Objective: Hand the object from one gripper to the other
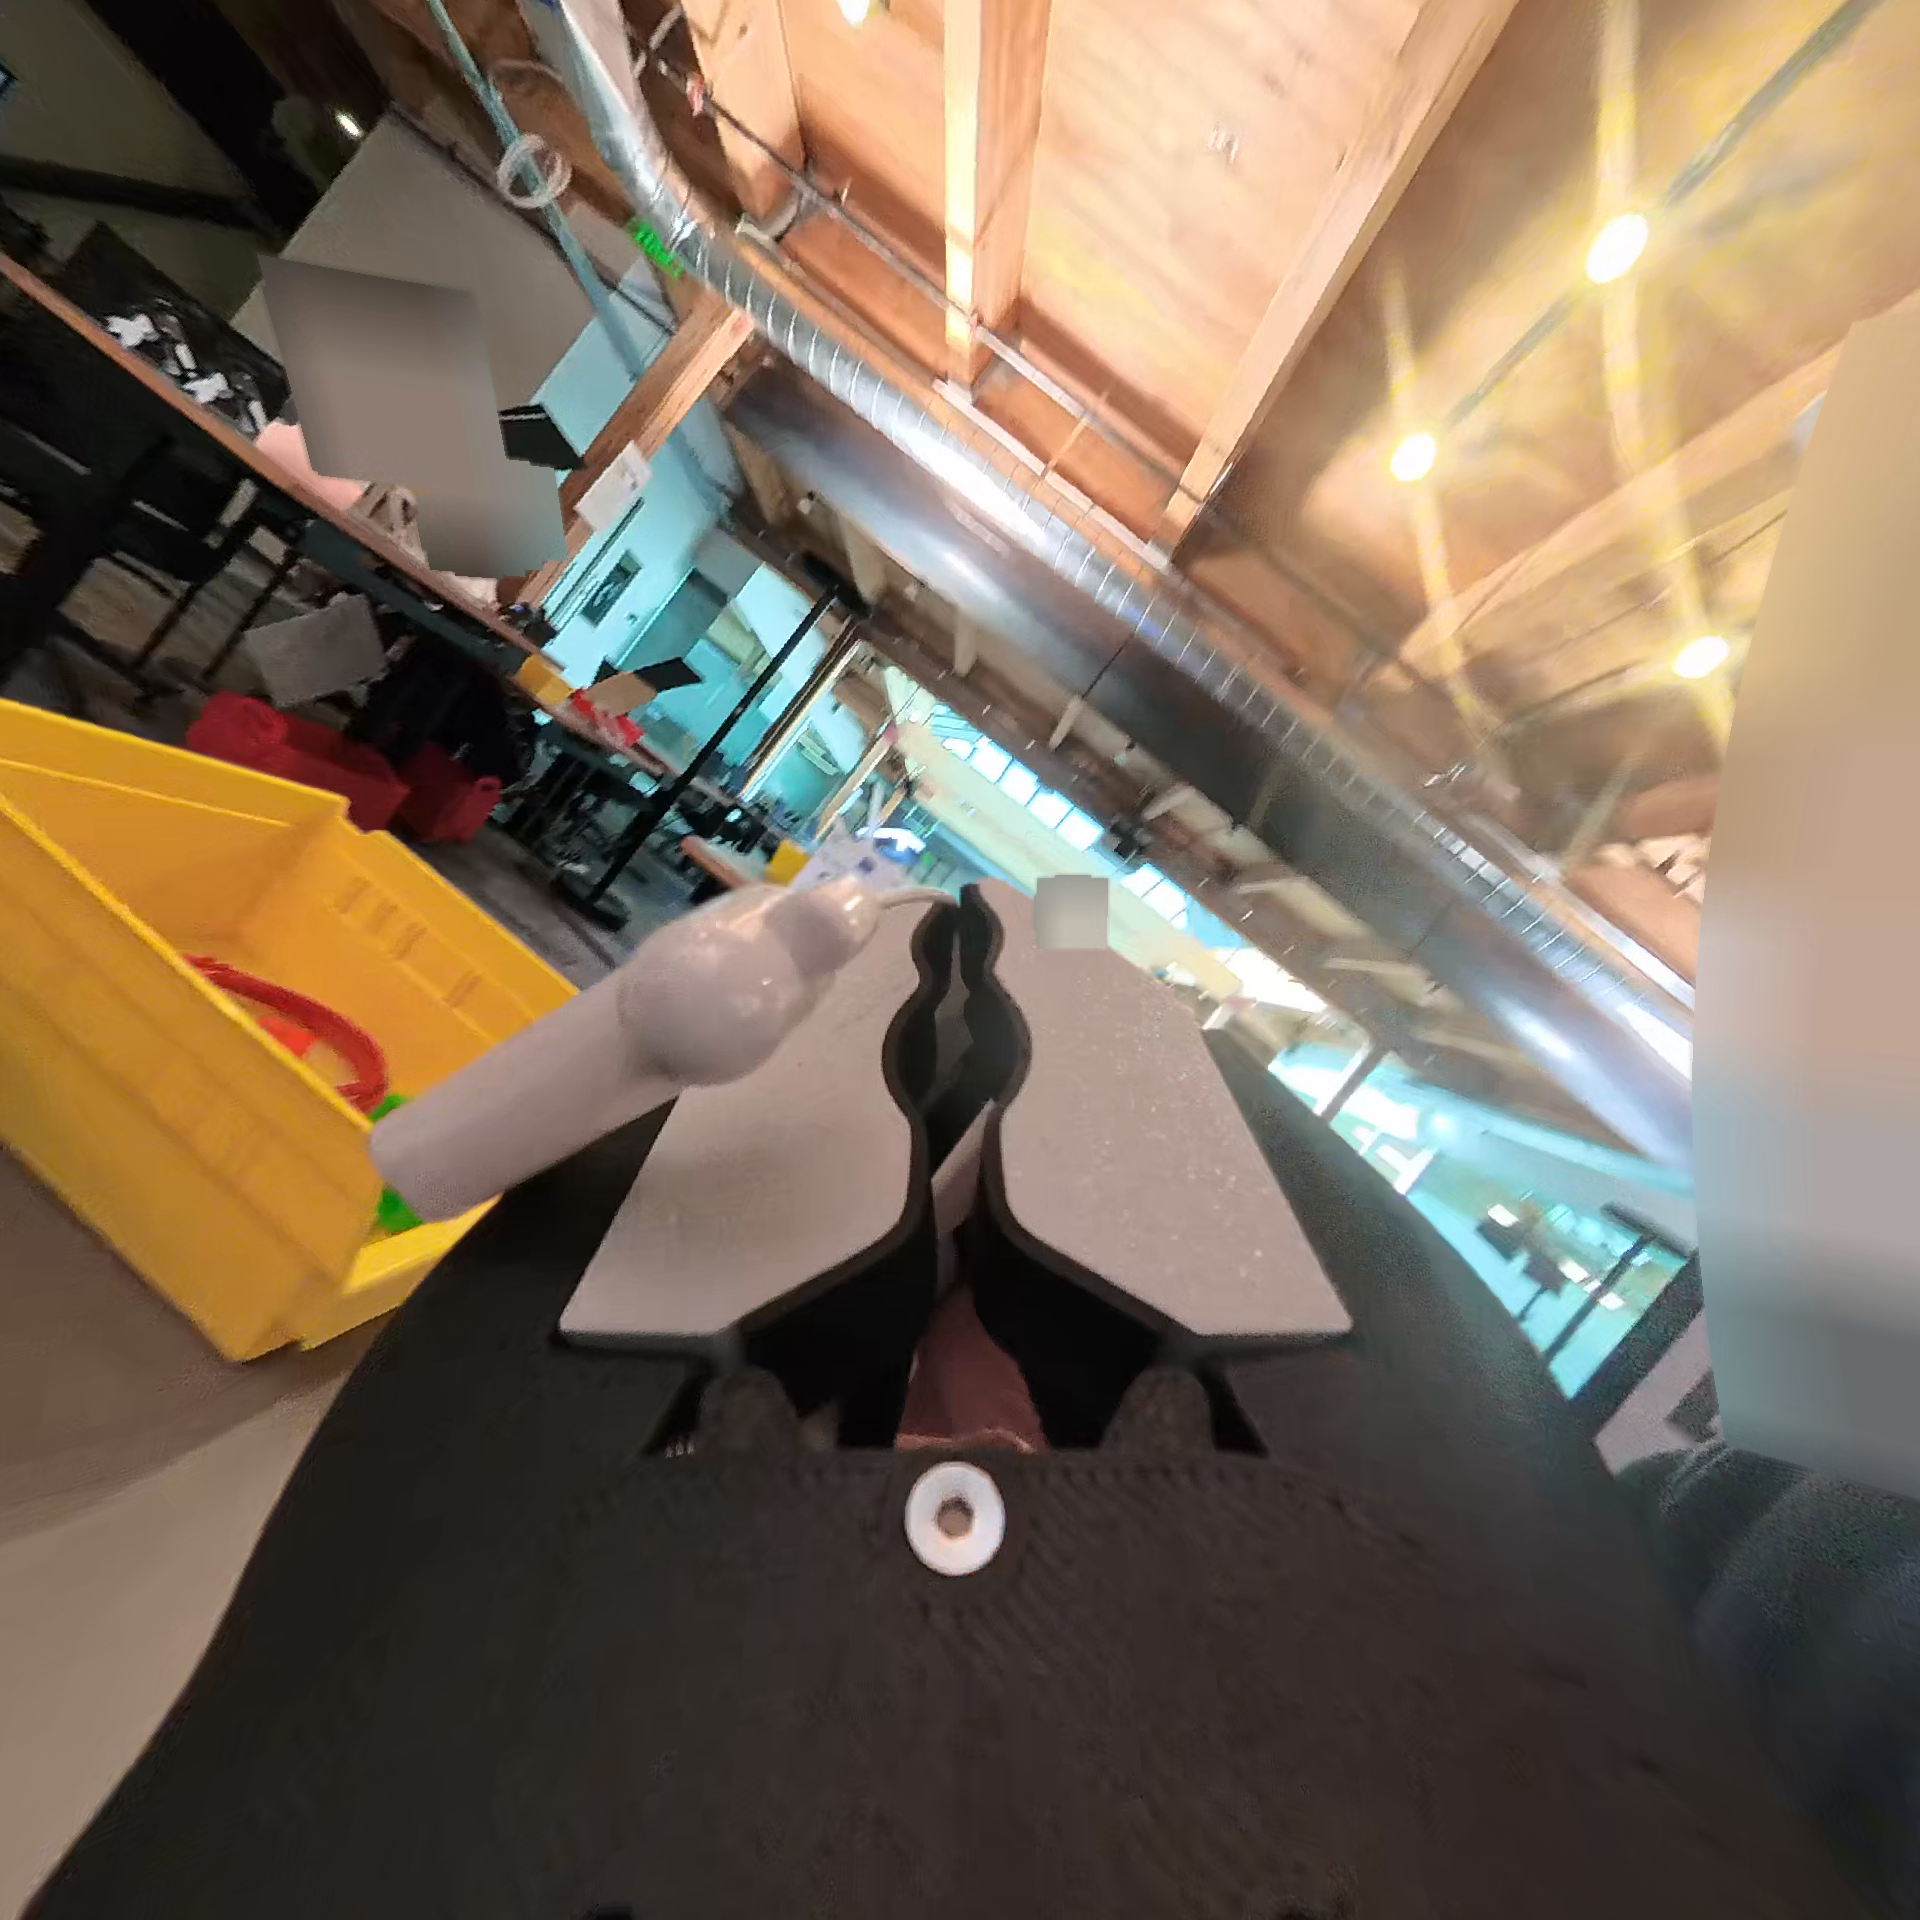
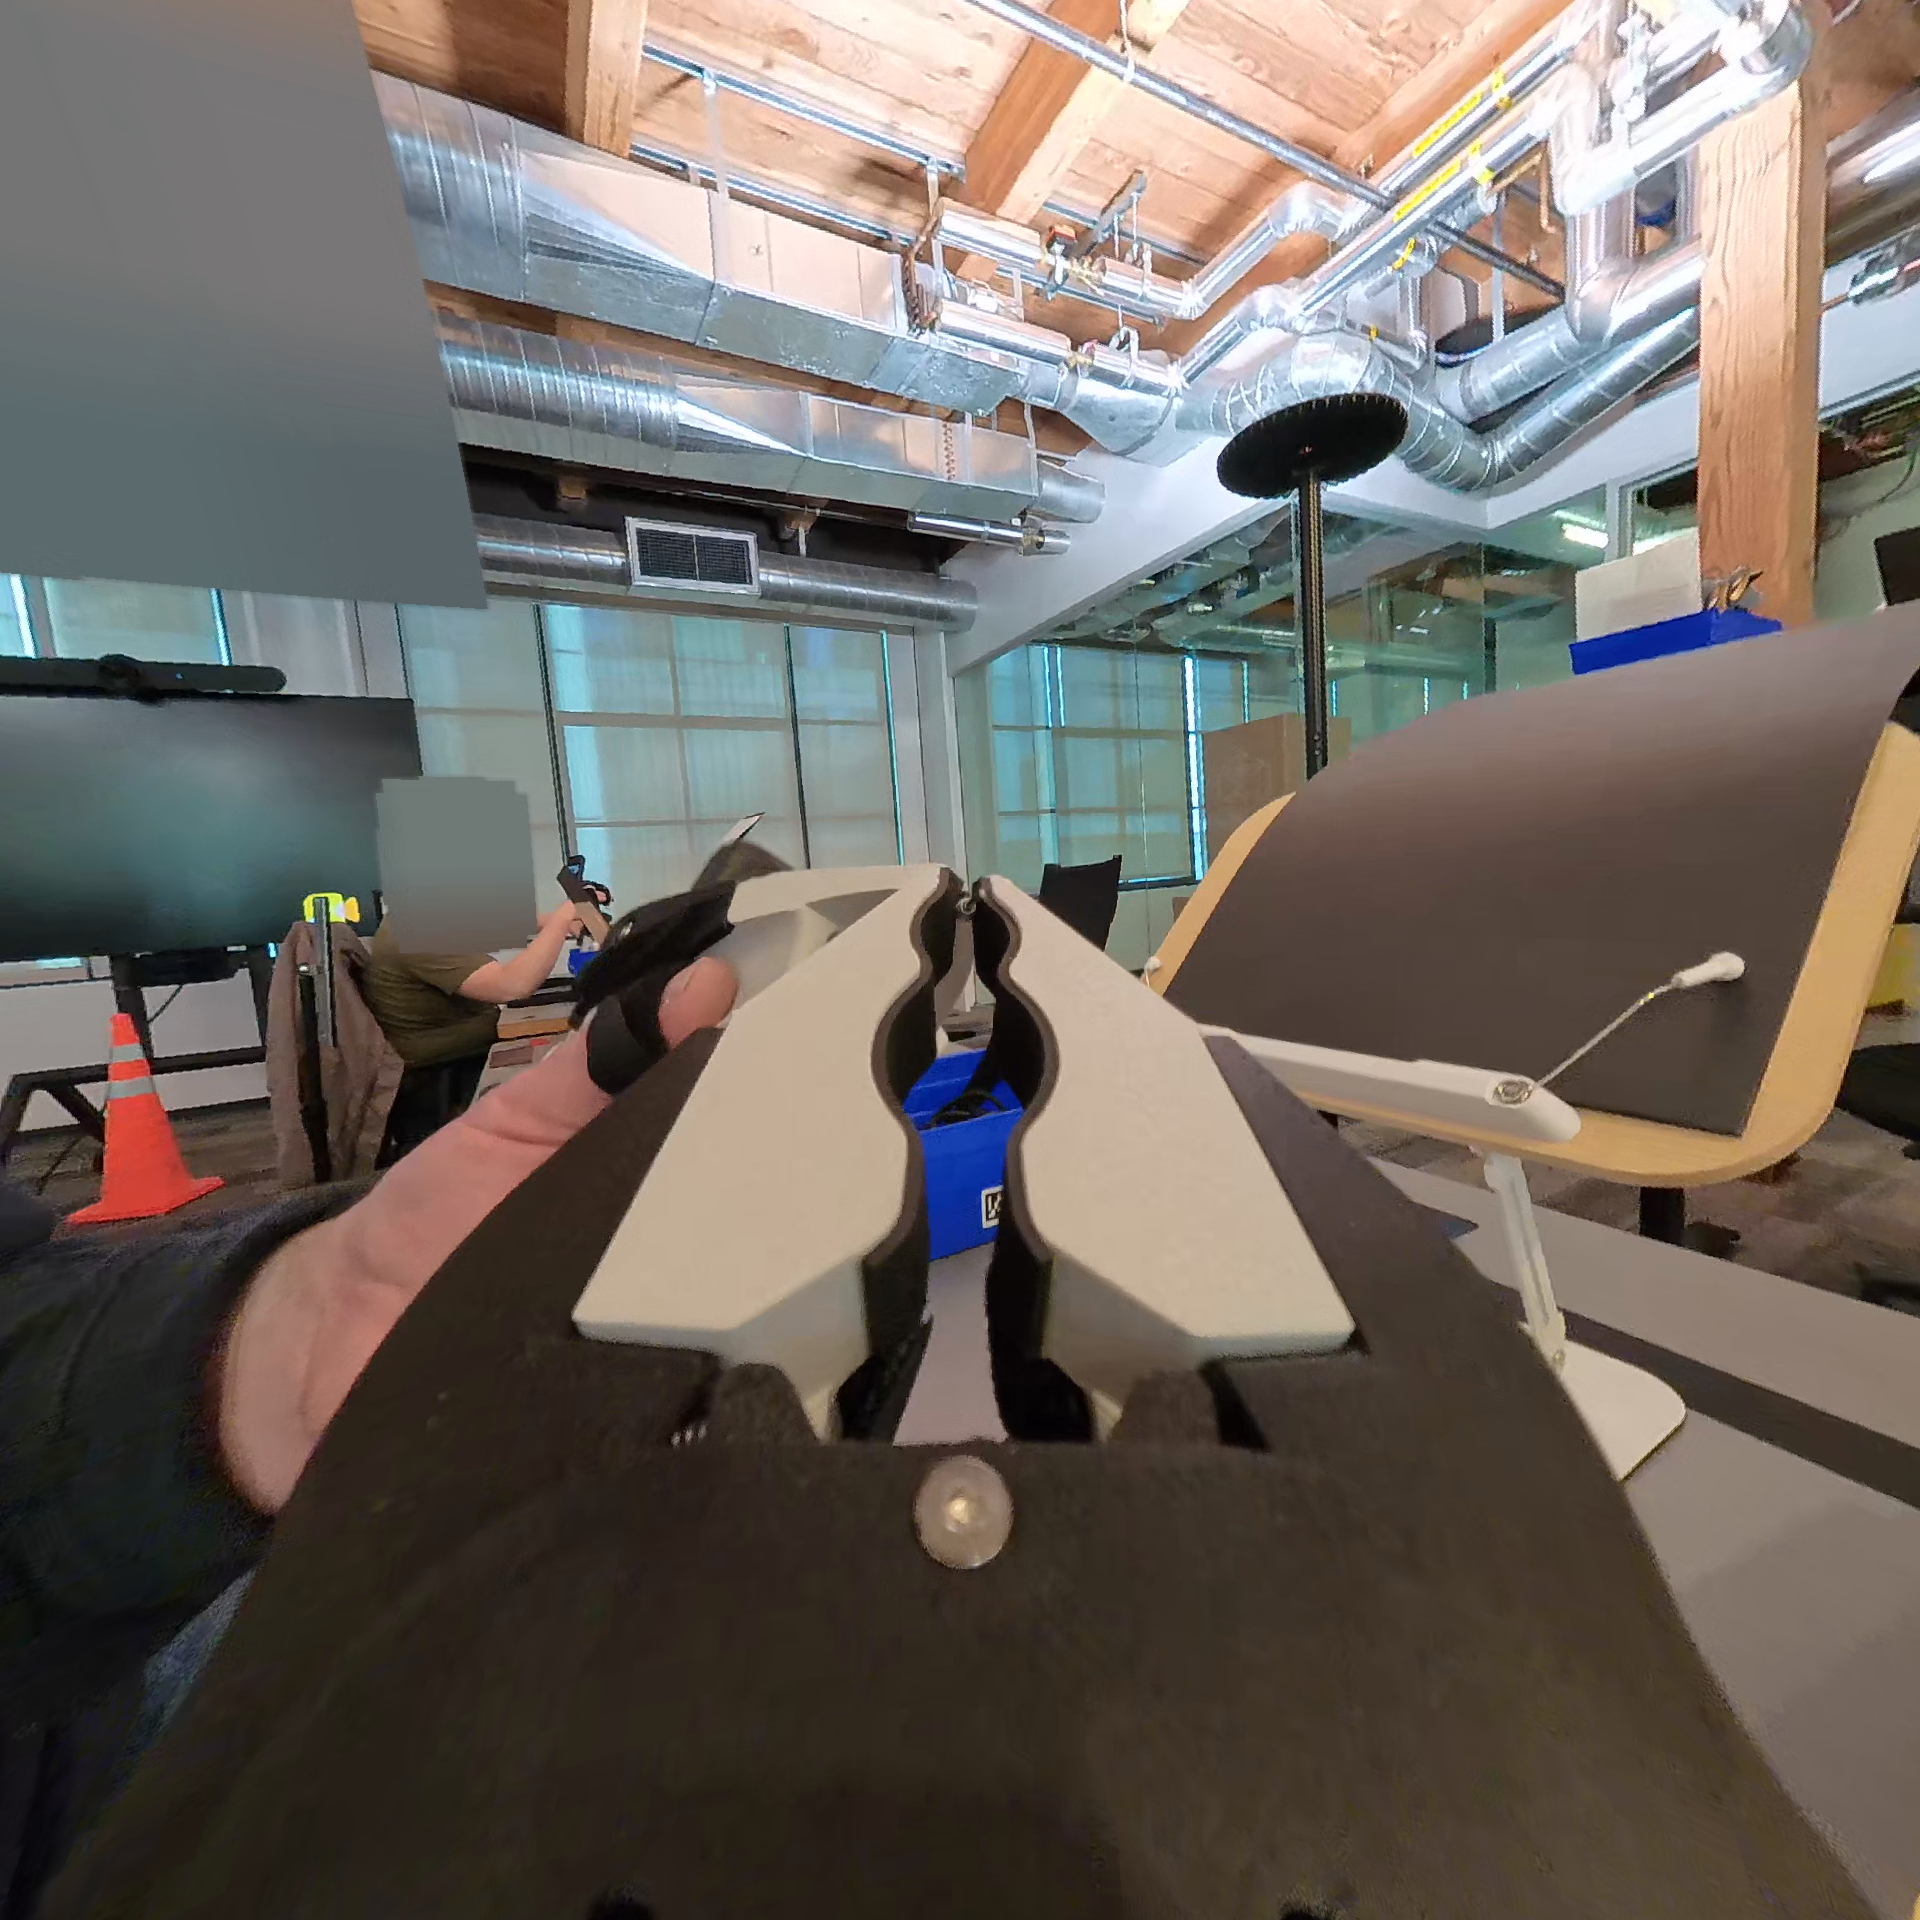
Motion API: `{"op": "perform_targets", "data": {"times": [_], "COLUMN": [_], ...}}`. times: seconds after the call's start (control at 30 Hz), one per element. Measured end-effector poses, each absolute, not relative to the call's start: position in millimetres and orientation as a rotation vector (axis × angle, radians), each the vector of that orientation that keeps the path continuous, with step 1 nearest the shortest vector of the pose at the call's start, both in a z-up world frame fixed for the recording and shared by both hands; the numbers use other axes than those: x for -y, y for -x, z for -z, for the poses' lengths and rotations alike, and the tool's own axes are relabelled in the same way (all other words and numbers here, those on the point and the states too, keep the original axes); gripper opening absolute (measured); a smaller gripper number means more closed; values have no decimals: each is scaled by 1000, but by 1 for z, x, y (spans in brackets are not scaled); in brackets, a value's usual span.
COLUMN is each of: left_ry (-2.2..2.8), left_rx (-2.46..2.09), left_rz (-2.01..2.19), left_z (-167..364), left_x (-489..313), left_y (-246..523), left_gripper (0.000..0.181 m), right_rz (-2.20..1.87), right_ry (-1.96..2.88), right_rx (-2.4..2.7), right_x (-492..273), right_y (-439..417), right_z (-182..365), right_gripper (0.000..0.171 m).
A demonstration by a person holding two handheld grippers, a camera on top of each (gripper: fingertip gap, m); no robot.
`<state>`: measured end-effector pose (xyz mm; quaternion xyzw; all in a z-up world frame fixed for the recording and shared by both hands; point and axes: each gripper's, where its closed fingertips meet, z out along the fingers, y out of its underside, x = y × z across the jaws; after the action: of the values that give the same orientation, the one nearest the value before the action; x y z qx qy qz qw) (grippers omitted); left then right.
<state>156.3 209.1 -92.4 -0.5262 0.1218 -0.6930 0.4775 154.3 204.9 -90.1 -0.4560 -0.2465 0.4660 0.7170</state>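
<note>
In the left wrist view my left gripper (image 1: 966, 902) is shut, its tips together. A thin white cord (image 1: 909, 900) runs into those tips. A glossy grey-white object (image 1: 717, 997) with bulbous segments and a straight handle-like end hangs from the cord beside the left finger. In the right wrist view my right gripper (image 2: 971, 902) is shut, with only a tiny shiny speck at its tips; I cannot tell what the speck is. A finger of the left gripper (image 2: 810, 914) and the hand holding it (image 2: 499, 1143) sit just left of and behind the right fingers. The hanging object is hidden in this view.
A yellow bin (image 1: 156, 1039) holding a red cable (image 1: 312, 1023) stands on the table at the left. A white desk lamp (image 2: 1455, 1086) and a curved dark board (image 2: 1558, 883) are at the right. A blue bin (image 2: 956, 1153) sits ahead. An orange cone (image 2: 135, 1122) stands far left. Less than 4 cm separates the two grippers' tips.
</note>
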Motion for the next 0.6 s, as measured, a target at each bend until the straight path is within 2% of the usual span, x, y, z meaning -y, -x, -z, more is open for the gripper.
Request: {"op": "perform_targets", "data": {"times": [0.03,0.1,0.13,0.33,0.5,0.6], "left_ry": [1310,1383,1413,1578,1578,1520], "left_rx": [-332,-446,-511,-967,-1427,-1599], "left_rz": [1652,1560,1488,916,130,-135], "left_z": [94,101,103,128,165,176], "left_x": [-210,-210,-211,-219,-236,-240], "left_y": [-156,-158,-157,-144,-126,-123], "left_gripper": [1,1,1,1,1,1], "right_rz": [-1039,-1053,-1053,-984,-960,-943], "right_ry": [1020,1062,1083,1184,1214,1221], "right_rx": [548,552,563,651,781,843], "right_x": [-205,-207,-207,-207,-201,-198], "right_y": [-154,-156,-159,-180,-165,-154], "right_z": [93,100,104,112,113,117], "right_gripper": [1,22,24,27,23,24]}}
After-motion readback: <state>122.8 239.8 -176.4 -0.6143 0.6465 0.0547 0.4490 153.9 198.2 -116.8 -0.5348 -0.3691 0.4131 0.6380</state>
